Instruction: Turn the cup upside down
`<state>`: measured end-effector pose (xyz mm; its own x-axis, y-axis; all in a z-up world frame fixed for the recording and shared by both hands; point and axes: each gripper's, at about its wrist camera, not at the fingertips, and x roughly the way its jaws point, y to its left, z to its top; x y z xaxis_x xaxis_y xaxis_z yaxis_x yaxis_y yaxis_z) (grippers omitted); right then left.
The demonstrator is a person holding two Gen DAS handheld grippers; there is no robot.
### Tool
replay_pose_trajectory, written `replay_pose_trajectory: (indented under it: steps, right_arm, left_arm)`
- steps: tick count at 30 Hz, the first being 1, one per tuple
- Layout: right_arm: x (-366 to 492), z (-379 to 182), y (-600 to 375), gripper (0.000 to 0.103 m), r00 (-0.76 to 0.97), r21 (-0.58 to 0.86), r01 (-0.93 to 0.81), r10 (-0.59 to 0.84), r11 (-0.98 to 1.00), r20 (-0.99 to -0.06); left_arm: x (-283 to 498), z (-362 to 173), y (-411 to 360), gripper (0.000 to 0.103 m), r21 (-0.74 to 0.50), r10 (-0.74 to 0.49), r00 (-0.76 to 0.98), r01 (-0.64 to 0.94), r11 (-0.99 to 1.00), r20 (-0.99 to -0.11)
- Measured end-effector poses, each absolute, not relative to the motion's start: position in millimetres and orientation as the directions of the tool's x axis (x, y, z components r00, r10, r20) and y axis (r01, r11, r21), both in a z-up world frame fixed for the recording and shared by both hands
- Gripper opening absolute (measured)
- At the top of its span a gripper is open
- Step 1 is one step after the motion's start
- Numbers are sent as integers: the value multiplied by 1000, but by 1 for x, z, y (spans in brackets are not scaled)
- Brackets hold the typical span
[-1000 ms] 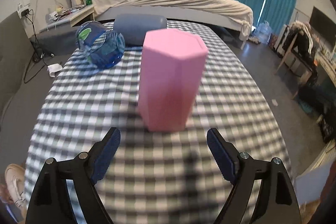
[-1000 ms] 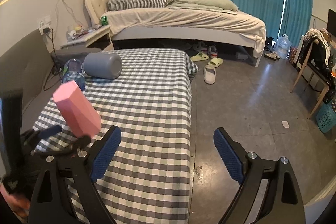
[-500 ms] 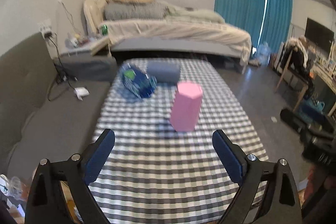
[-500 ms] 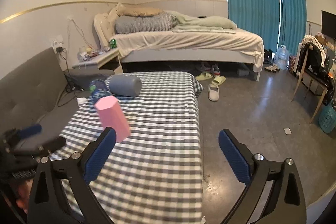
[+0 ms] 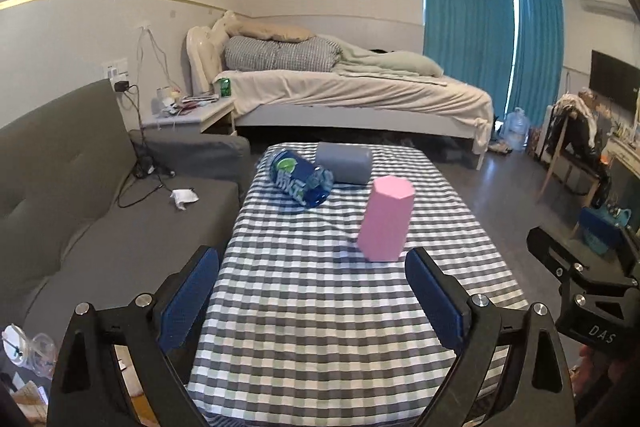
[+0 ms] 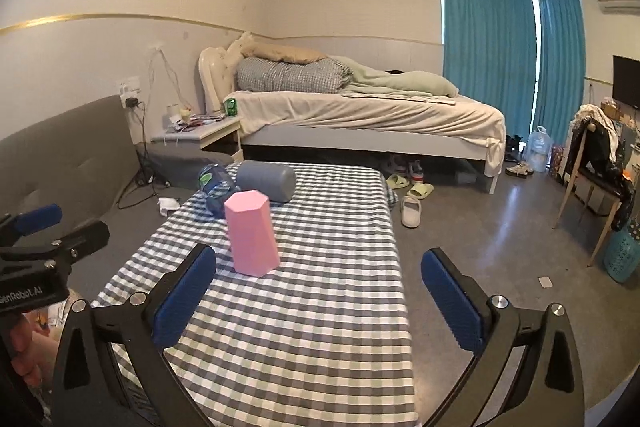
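A pink hexagonal cup (image 5: pixel 385 219) stands on the checkered table (image 5: pixel 320 307) with its closed end up; it also shows in the right wrist view (image 6: pixel 251 239). My left gripper (image 5: pixel 312 299) is open and empty, held back from the cup near the table's front edge. My right gripper (image 6: pixel 318 299) is open and empty, to the right of the cup and well short of it. Each gripper shows at the edge of the other's view.
A blue water bottle (image 5: pixel 301 179) and a grey cylinder (image 5: pixel 345 163) lie at the table's far end. A grey sofa (image 5: pixel 80 207) stands to the left, a bed (image 5: pixel 352 95) behind, bare floor (image 6: pixel 500 247) to the right.
Both grippers have pulled back and up from the pink cup, which now looks smaller and farther. The cup stays standing on the table.
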<state>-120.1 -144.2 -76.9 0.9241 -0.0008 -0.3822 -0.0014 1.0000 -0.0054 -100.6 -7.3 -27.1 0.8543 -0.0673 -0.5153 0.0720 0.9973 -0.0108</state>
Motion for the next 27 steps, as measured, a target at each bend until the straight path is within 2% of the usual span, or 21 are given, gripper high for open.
replay_pose_trajectory:
  steps: [4,13,27]
  right_arm:
    - [-118,-78,-139,103,927,-41,-6,-10,999,-375]
    - [-115,-75,-152,103,930,11,3,1,1000,-368]
    - [-113,-76,-149,103,926,2,7,-6,1000,-379]
  left_arm:
    - [-101,-28,-5,97,-34,-69,853,60,998,-517]
    - [-99,-33,-7,97,-29,-61,852,54,998,-520]
    - [-95,-37,-11,97,-36,-83,840,76,996,-536]
